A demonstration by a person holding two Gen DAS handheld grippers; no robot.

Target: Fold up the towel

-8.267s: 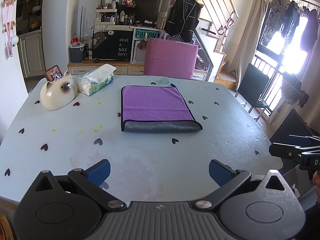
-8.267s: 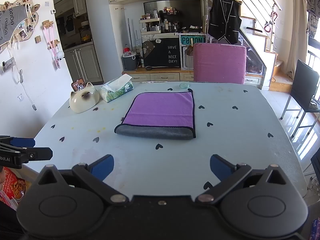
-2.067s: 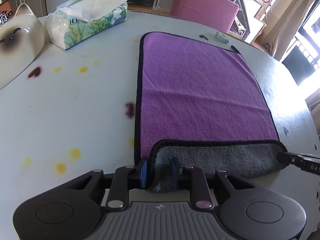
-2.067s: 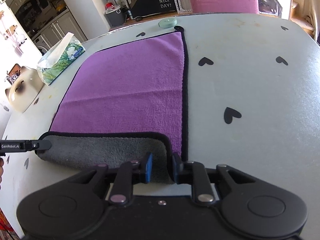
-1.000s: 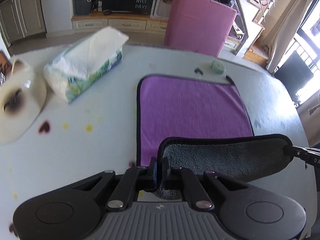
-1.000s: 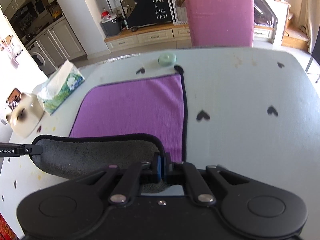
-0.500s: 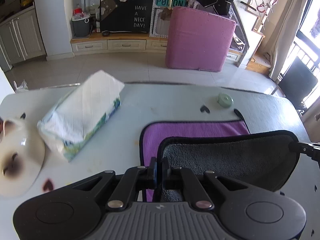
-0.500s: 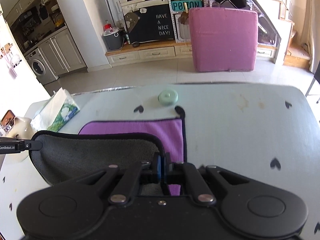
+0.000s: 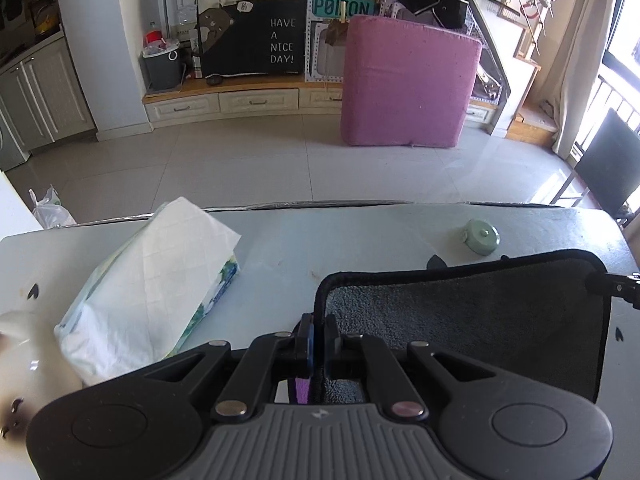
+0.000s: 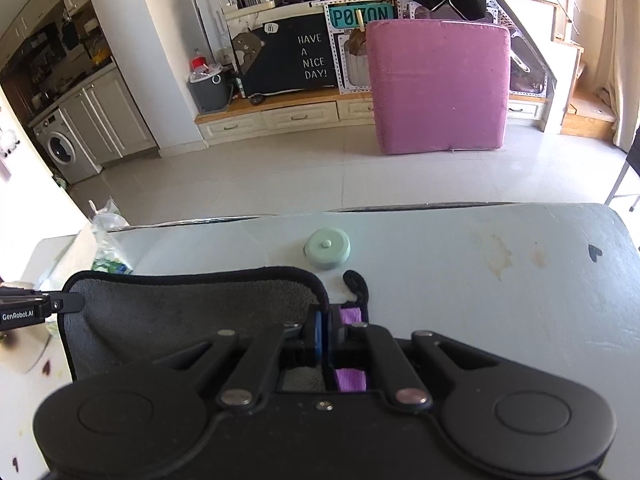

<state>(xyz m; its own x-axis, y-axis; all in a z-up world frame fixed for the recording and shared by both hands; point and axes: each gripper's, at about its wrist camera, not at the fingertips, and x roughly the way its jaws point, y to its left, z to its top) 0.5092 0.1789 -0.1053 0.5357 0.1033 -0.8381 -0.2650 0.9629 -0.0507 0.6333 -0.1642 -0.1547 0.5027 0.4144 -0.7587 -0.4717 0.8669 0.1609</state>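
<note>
The towel is purple on one side and grey on the other, with a black hem. My left gripper is shut on its left near corner and my right gripper is shut on its right near corner. Both hold the grey side lifted over the purple layer, close to the table's far edge. Only slivers of purple show beside the fingers. The right gripper's tip shows at the towel's right edge in the left wrist view. The left gripper's tip shows in the right wrist view.
A tissue pack lies left of the towel. A small round green lid sits near the table's far edge; it also shows in the right wrist view. A white cat-shaped dish is at far left. A pink cushion stands on the floor beyond.
Both grippers have carried the held towel edge further forward toward the far side of the table. The grey flap now covers nearly all of the purple layer.
</note>
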